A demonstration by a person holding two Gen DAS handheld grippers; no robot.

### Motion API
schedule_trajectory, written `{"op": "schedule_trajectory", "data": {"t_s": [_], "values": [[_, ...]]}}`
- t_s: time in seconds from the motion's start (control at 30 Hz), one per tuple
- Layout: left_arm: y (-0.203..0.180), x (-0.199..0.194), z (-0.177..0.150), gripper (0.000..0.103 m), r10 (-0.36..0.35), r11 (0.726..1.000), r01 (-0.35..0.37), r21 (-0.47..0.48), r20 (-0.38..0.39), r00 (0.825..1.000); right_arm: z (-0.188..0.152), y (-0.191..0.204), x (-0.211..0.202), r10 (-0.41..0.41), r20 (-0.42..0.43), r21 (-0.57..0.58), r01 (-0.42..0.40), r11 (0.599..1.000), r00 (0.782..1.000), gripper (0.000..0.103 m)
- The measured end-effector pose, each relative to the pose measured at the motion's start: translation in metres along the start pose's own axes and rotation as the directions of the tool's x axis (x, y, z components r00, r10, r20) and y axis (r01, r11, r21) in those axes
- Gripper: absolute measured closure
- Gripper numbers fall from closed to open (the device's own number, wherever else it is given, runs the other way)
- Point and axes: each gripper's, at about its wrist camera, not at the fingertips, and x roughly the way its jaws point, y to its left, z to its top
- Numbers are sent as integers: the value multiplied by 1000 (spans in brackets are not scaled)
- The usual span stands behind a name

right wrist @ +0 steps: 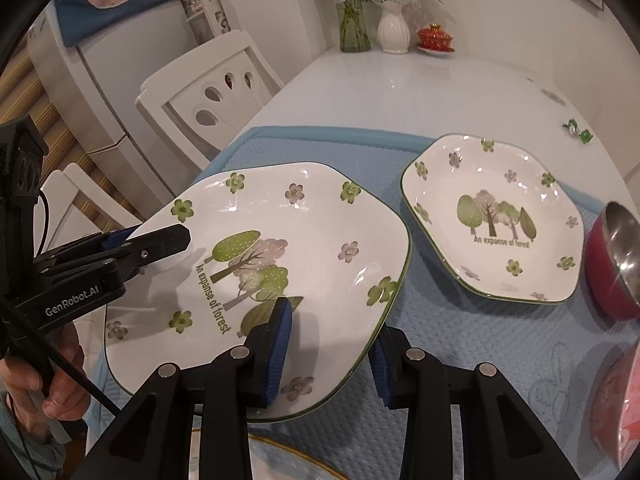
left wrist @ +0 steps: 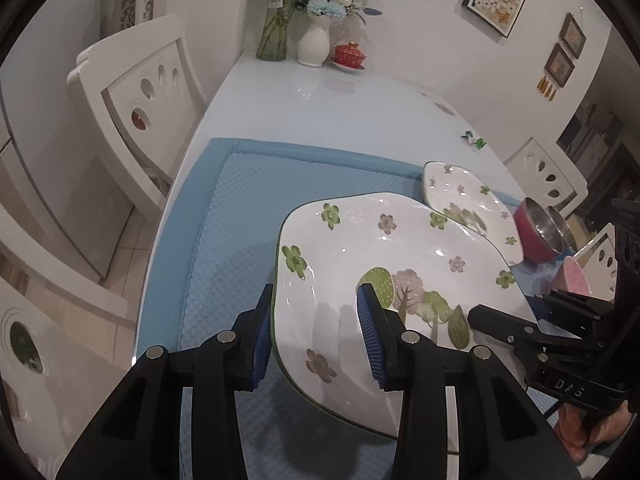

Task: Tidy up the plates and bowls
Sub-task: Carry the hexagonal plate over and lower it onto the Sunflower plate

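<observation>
We have the large floral plate (right wrist: pixel 256 280) between us, one rim in each gripper, and it sits tilted above the blue mat (left wrist: pixel 224 216), filling the lower centre of both views. The left gripper (left wrist: pixel 316 336) has its fingers drawn narrow on the plate's left rim, one blue pad under the edge and one on the painted face. The right gripper (right wrist: pixel 328 352) does the same at the lower right of its view, pinching the opposite rim. Both look clamped on the plate rather than merely beside it.

The smaller floral plate (right wrist: pixel 492 220) lies flat on the mat at the right of the frame, close beside the raised one. A red metal bowl (right wrist: pixel 616 260) stands at the far right edge, and a pink bowl (left wrist: pixel 572 276) shows just below it in the left view.

To do this well, we judge the two hands should travel together at one height, so that the glazed rim does not twist or slide out of the pads. We should clear the smaller plate's edge fully before lowering, keep the grip steady, and set the plate down level before either side lets go.
</observation>
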Motion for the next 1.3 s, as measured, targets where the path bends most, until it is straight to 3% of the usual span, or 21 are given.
{"op": "schedule_trajectory", "data": {"t_s": [0.3,0.53,0.77,0.93,1.3], "values": [[-42,-54,-37,67,-7,998,7,64,11,1000,-45,7,-68,-8,33,-53,10,999,999,68],[-73,-75,-92,67,-18,996,22,83,-46,999,-109,8,-99,-23,-33,-64,21,998,999,68],[-88,-79,-144,67,-53,997,59,43,-131,990,-163,4,-111,-12,-123,-49,6,999,992,68],[-92,-77,-163,67,-60,998,64,18,-165,984,-176,0,-111,-4,-155,-30,0,1000,988,68],[-83,-66,-168,67,-46,999,42,-32,-178,983,-178,5,-90,-43,-233,-42,34,999,971,68]]}}
